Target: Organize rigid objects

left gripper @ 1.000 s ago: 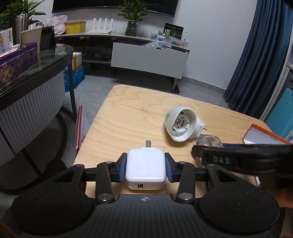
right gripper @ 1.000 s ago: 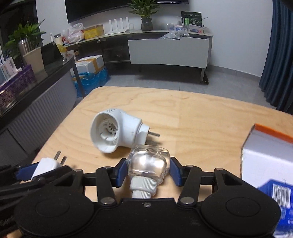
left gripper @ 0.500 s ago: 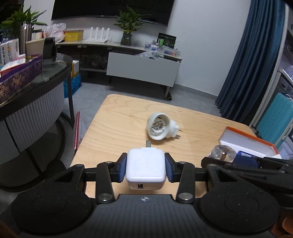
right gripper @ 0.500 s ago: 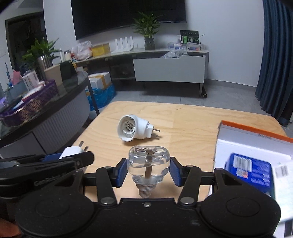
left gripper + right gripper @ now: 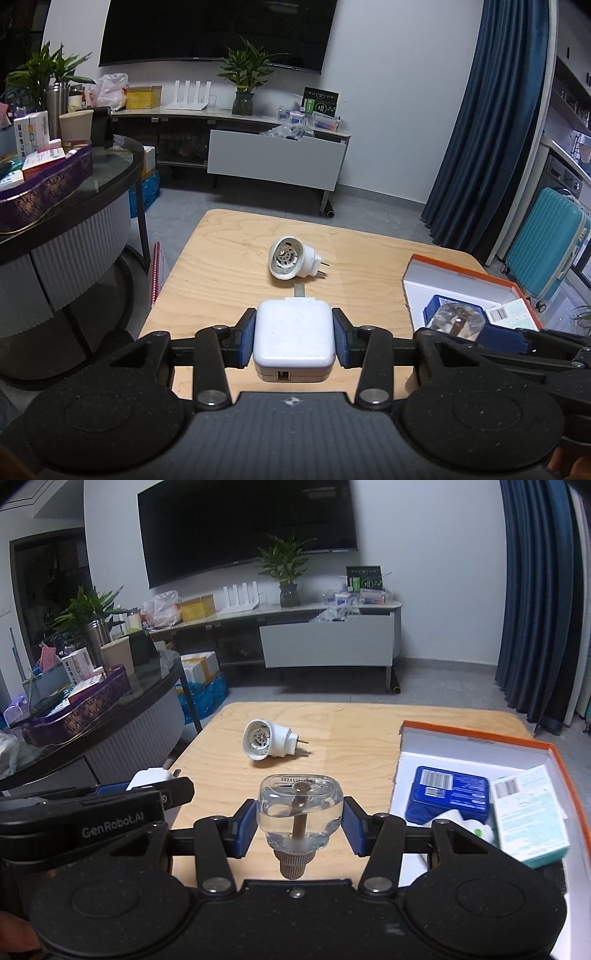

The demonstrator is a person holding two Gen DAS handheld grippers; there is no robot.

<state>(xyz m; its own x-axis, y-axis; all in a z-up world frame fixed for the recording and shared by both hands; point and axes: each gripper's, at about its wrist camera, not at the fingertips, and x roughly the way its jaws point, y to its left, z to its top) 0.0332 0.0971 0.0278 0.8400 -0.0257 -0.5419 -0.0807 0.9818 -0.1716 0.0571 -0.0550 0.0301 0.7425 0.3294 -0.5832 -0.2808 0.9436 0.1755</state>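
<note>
Left tool [image 5: 294, 338] clamps white charger [image 5: 294, 336]; right tool [image 5: 298, 821] clamps clear bottle [image 5: 298, 814]. Lower each level into orange-rimmed box [image 5: 476, 739], clear of blue case [image 5: 448, 799].

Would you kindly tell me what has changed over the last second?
Both grippers have risen and drawn back from the table: the left gripper carries the charger, the right gripper the clear bottle. Both grips are unchanged; the white plug-in stayed put.
</note>
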